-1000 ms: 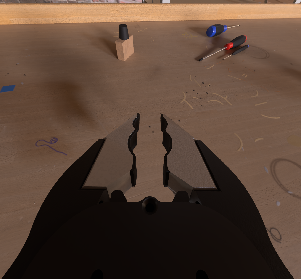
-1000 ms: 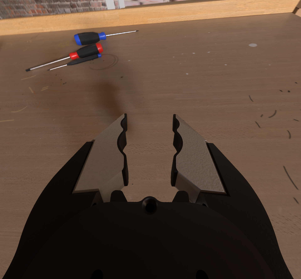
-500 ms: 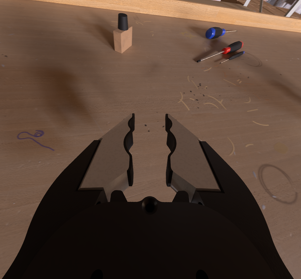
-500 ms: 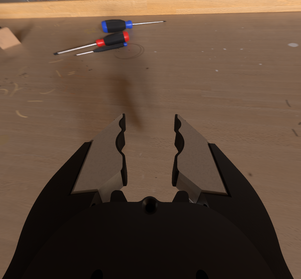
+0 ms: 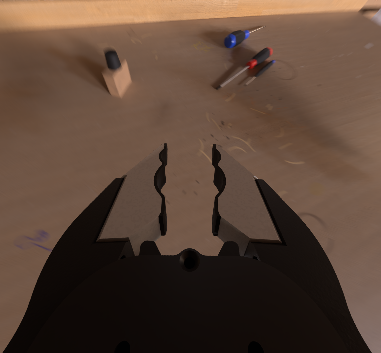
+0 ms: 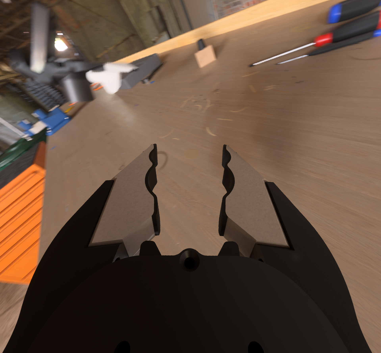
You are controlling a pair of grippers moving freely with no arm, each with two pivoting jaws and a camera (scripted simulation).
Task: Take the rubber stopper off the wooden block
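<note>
A black rubber stopper [image 5: 112,60] stands in the top of a small wooden block [image 5: 117,79] on the workbench, at the far left of the left wrist view. Both show small in the right wrist view, the stopper [image 6: 201,44] on the block [image 6: 205,56]. My left gripper [image 5: 189,147] is open and empty, well short of the block and to its right. My right gripper [image 6: 189,147] is open and empty, rolled to one side, far from the block. The left gripper also shows blurred at the left of the right wrist view [image 6: 107,77].
Three screwdrivers lie at the far right: a blue-handled one [image 5: 237,38], a red-and-black one [image 5: 253,62] and a thin one [image 5: 261,72]. A raised wooden rail [image 5: 185,7] runs along the bench's far edge. An orange cabinet [image 6: 20,219] stands beyond the bench's left edge. Wood shavings litter the middle.
The right gripper has rolled and swung left, so the block and the left gripper now show in its view. The left gripper has opened wider and turned right; the block sits farther left.
</note>
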